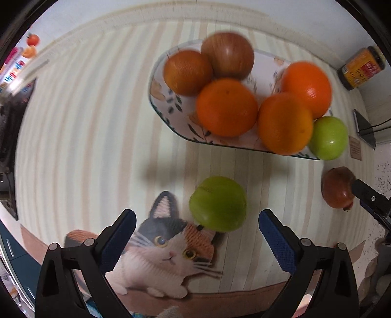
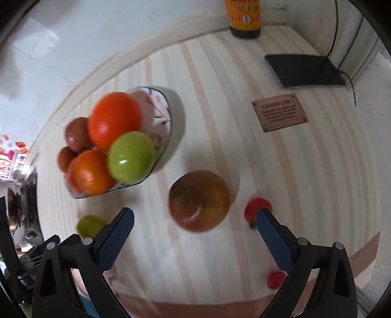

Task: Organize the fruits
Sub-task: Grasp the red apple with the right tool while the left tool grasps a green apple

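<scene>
A green apple [image 1: 217,204] lies on the cat-print mat, just ahead of my left gripper [image 1: 197,216], which points down at it with its jaws wide open and both pads clear of the fruit. A red-brown apple [image 2: 200,200] sits on the striped mat in front of my right gripper [image 2: 195,214], also open and not touching it. That apple [image 1: 338,187] shows at the right edge of the left wrist view. The floral plate [image 1: 168,97] holds three oranges, two brownish apples and a green apple [image 1: 328,138] at its rim.
Two small red fruits [image 2: 257,208] [image 2: 276,280] lie by the right finger. A dark bottle [image 2: 244,17], a black pad with a cable [image 2: 305,71] and a brown label plate [image 2: 279,112] stand toward the back wall. The plate [image 2: 158,110] is left of the red-brown apple.
</scene>
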A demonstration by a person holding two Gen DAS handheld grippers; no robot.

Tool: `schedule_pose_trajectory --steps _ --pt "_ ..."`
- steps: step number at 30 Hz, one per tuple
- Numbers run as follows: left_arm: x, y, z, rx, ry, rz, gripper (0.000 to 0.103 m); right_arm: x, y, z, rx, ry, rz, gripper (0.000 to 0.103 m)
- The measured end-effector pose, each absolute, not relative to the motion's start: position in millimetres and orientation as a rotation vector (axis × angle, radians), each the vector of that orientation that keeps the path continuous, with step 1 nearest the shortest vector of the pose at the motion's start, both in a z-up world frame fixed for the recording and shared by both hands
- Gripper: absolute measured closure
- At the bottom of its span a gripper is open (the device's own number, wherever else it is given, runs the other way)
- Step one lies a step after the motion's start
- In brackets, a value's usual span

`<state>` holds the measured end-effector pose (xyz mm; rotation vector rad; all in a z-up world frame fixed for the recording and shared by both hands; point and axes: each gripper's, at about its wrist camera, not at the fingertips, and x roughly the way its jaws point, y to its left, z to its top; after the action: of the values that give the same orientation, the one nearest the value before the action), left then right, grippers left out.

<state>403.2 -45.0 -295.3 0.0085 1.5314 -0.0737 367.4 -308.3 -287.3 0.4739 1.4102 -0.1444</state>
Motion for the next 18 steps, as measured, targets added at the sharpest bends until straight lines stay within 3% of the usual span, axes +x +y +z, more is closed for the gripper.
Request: schedule_pose_trajectory --steps 5,6,7,9,11,18 --pt "410.9 -51.8 -315.3 -0.018 1.569 -0.1 0.003 376.0 -306.4 -312.8 0.498 1.446 -0.144 0.009" --pt "411.5 -52.7 -317.4 -0.025 1.57 -0.108 0.015 377.4 -305.9 -316.6 0.504 1.447 -0.142 0.015" --pt "411.6 -52.9 -319.8 -0.041 1.571 -0.116 0.033 378.7 -305.1 -319.8 0.504 1.45 -0.141 0.018" --pt "412.3 -52.3 -321.6 -0.11 1.571 -0.145 0.045 381.0 -303.5 -324.8 0.495 1.456 -0.144 0.029" --pt "410.3 -55.5 -319.0 -0.09 1.555 -0.139 0.045 381.6 -302.3 -326.8 0.462 1.451 -0.155 0.033" --pt "382.5 -68.3 -314.4 -0.027 1.555 -0.162 0.045 366.8 -282.3 -325.4 0.437 1.498 -0.056 0.034"
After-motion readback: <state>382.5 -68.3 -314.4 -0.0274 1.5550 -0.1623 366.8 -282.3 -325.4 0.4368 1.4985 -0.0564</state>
